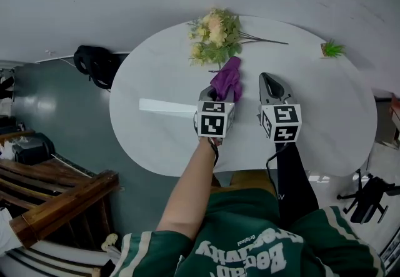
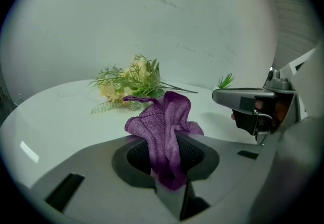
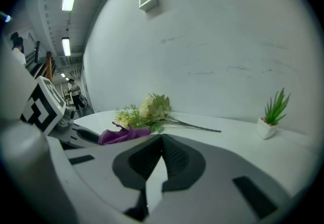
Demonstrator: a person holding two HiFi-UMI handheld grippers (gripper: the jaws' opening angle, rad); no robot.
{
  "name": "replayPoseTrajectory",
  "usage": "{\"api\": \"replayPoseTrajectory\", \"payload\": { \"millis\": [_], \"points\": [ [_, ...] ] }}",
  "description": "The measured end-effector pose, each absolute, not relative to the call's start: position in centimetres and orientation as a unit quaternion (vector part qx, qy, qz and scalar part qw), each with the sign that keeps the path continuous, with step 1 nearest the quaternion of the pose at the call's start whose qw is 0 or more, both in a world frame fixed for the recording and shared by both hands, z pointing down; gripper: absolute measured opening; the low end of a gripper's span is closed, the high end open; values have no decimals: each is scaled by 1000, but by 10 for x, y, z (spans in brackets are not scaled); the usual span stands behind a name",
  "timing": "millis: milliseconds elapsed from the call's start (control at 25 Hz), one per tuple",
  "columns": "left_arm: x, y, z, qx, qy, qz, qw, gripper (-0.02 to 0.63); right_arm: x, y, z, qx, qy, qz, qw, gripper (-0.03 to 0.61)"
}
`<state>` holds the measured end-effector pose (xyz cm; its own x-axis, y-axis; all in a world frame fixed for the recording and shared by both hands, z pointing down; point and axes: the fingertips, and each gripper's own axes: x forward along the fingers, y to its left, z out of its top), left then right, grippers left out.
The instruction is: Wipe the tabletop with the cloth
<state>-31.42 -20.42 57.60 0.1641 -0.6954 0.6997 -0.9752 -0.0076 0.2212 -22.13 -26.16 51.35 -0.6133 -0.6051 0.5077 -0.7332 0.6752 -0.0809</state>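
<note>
- My left hand-held gripper (image 2: 166,163) is closed on the purple cloth (image 2: 163,126). Its jaws pinch the lower end of the cloth, and the bunched fabric fills the space between the pads.
- The cloth is gathered into a narrow, crumpled bundle. Its long axis runs along the jaws, and the free end points away from me toward the bouquet (image 1: 215,35).
- In the left gripper view the free end rises above the jaw tips and spreads into loose folds, with one thin corner curling to the left.
- The cloth sits over the middle of the white oval worktop (image 1: 150,75), just short of the bouquet. I cannot tell whether it touches the surface.
- My right hand-held gripper (image 3: 161,140) has its jaw tips together with nothing between them. It sits just right of the left one, over the worktop, and points the same way.
- The bouquet lies flat at the far side of the worktop, with its stems trailing to my right.
- A small potted plant (image 1: 332,49) stands upright near the far right edge, well apart from the cloth.
</note>
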Motion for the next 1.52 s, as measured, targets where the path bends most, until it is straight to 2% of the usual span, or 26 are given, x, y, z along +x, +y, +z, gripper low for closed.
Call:
{"api": "replayPoseTrajectory", "payload": {
  "millis": [480,1160,1520],
  "points": [
    [-404,-152,577,698,-586,193,363,106,-303,-220,516,397,-870,129,261,5],
    [-617,-50,575,629,-662,172,369,109,-476,-167,489,359,-894,90,252,5],
    [-699,9,577,579,-705,183,367,112,-524,-140,483,335,-905,79,251,5]
  ]
}}
